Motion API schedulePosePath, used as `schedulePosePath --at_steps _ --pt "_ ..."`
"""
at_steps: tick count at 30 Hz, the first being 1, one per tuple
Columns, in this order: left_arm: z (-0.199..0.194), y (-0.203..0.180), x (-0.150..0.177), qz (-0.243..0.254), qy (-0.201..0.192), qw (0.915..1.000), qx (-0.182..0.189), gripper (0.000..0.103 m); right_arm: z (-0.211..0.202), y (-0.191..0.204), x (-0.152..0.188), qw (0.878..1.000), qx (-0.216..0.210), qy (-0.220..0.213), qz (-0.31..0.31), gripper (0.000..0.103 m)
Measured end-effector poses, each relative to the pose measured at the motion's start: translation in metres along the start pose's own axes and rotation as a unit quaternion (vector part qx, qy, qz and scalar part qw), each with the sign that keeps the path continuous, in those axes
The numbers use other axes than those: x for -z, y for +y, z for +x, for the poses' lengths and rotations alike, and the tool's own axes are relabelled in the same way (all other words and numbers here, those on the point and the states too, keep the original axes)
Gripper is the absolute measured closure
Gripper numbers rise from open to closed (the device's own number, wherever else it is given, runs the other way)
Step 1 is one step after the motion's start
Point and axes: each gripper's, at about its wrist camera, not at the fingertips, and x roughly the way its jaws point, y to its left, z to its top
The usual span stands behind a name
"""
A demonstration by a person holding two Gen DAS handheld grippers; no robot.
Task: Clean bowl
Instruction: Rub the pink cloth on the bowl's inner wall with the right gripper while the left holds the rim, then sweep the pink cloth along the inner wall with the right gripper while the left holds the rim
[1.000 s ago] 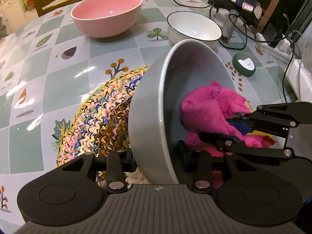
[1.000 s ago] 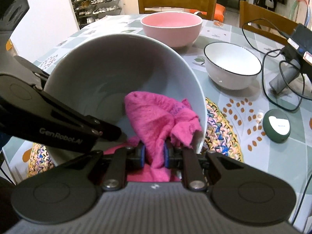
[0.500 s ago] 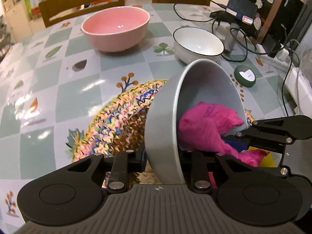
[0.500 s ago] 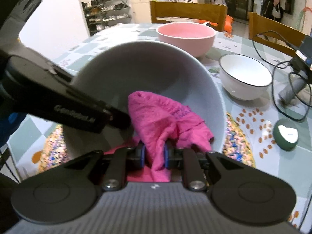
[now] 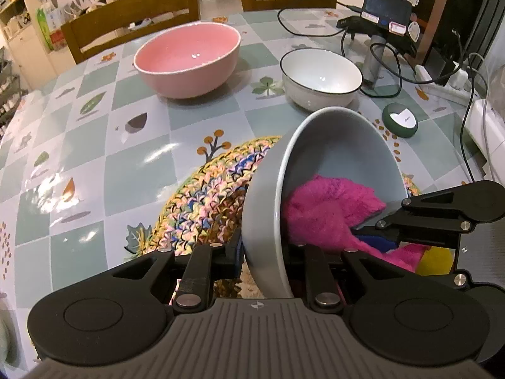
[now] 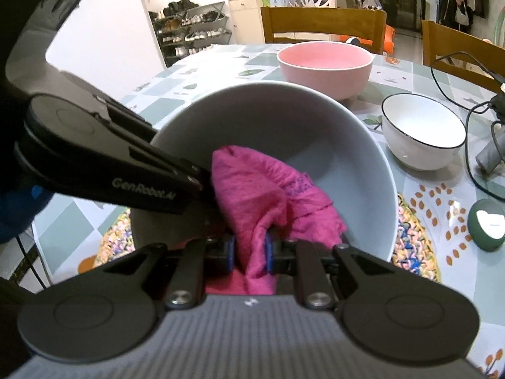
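On grey bowl (image 5: pixel 262 221) rim, left fingers (image 5: pixel 233 254) clamped

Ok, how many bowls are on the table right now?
3. The grey bowl is tipped on its side over the woven mat, nearest the cameras; the pink bowl sits far left; the white bowl sits far right. None seem hidden.

Left gripper (image 5: pixel 263 260): jaws, wide a second ago, are now clamped on the rim of the grey bowl (image 5: pixel 341 148).
Grey bowl: it sits farther from the left camera than before, showing more of the woven mat (image 5: pixel 205 202).
Pink cloth (image 6: pixel 265 195): it bunches slightly higher inside the bowl.
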Motion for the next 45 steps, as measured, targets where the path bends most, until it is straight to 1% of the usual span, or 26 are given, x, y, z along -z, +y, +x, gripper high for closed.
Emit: schedulePosePath --at_steps 3,7,12,15,21,26,29,33,35,38,40,45 --pt "0.0 -0.004 -0.003 0.005 -0.004 1.0 -0.005 0.083 -0.001 -0.004 0.003 1.0 0.015 0.012 -0.002 0.085" --pt "0.0 -0.009 -0.006 0.011 -0.011 0.9998 -0.009 0.082 -0.002 -0.006 0.008 0.999 0.037 0.022 -0.02 0.085" --pt "-0.003 -0.021 -0.009 0.022 -0.026 0.9993 -0.018 0.081 -0.004 -0.008 0.013 0.996 0.065 0.023 -0.048 0.085" --pt "-0.003 -0.028 -0.011 0.032 -0.03 0.9988 -0.023 0.079 -0.004 -0.008 0.015 0.993 0.088 0.018 -0.073 0.085" --pt "-0.002 -0.035 -0.016 0.045 -0.029 0.998 -0.032 0.079 -0.003 -0.007 0.019 0.981 0.135 0.002 -0.136 0.085" --pt "0.001 -0.037 -0.019 0.057 -0.026 0.9973 -0.037 0.079 -0.005 -0.004 0.017 0.967 0.161 -0.032 -0.197 0.085" --pt "0.001 -0.038 -0.02 0.058 -0.025 0.9972 -0.038 0.078 -0.008 -0.002 0.016 0.958 0.162 -0.054 -0.232 0.085" --pt "0.003 -0.04 -0.023 0.063 -0.023 0.9969 -0.04 0.077 -0.014 0.0 0.013 0.95 0.153 -0.079 -0.261 0.086" --pt "0.003 -0.041 -0.023 0.066 -0.021 0.9967 -0.041 0.075 -0.014 0.001 0.012 0.945 0.151 -0.083 -0.277 0.086" --pt "0.002 -0.044 -0.023 0.073 -0.023 0.9962 -0.04 0.073 -0.012 -0.002 0.012 0.94 0.157 -0.075 -0.293 0.085" --pt "0.002 -0.045 -0.023 0.073 -0.023 0.9963 -0.039 0.072 -0.011 -0.005 0.012 0.939 0.163 -0.064 -0.296 0.085" --pt "0.004 -0.044 -0.026 0.068 -0.02 0.9969 -0.033 0.07 -0.005 -0.012 0.012 0.945 0.166 -0.029 -0.279 0.086"
